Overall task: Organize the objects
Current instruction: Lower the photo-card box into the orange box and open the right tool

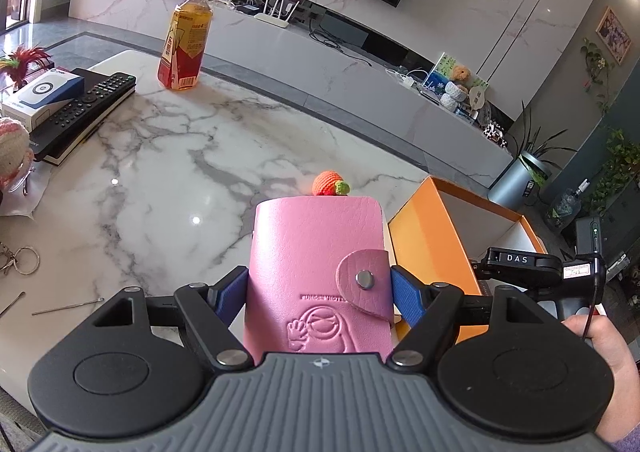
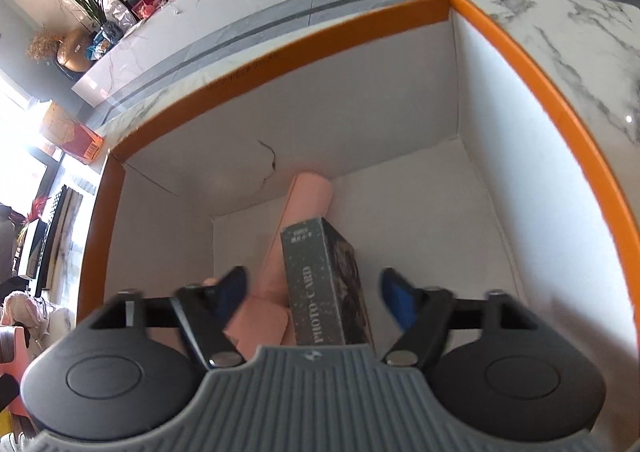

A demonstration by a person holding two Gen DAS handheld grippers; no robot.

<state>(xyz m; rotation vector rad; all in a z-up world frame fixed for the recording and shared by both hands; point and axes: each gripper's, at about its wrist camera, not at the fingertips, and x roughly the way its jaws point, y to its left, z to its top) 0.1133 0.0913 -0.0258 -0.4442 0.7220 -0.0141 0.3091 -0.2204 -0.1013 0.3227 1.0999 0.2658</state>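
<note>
At the far left of the marble table lie a key ring, two thin metal pins, and a black remote stacked on a dark book beside a white-and-blue box. Farther back stands a bottle of amber drink.

In the middle, the left gripper holds the pink card holder upright, its blue pads pressed against both side edges just below the snap flap. The cover looks like soft, light faux leather, a little slick, so it may bow or slide if squeezed on its faces; the stiffer side edges, where it is held now, seem the better purchase. A crocheted orange toy peeks over its top edge.

To the right sits the orange box, open-topped, with the right gripper reaching over it.

Only the right wrist view shows the inside of the box: a grey photo card pack stands between the spread fingers, which touch nothing as far as the blur allows me to judge. It leans on a pale pink object, perhaps a pouch. The left view alone shows the table's remaining clutter.
</note>
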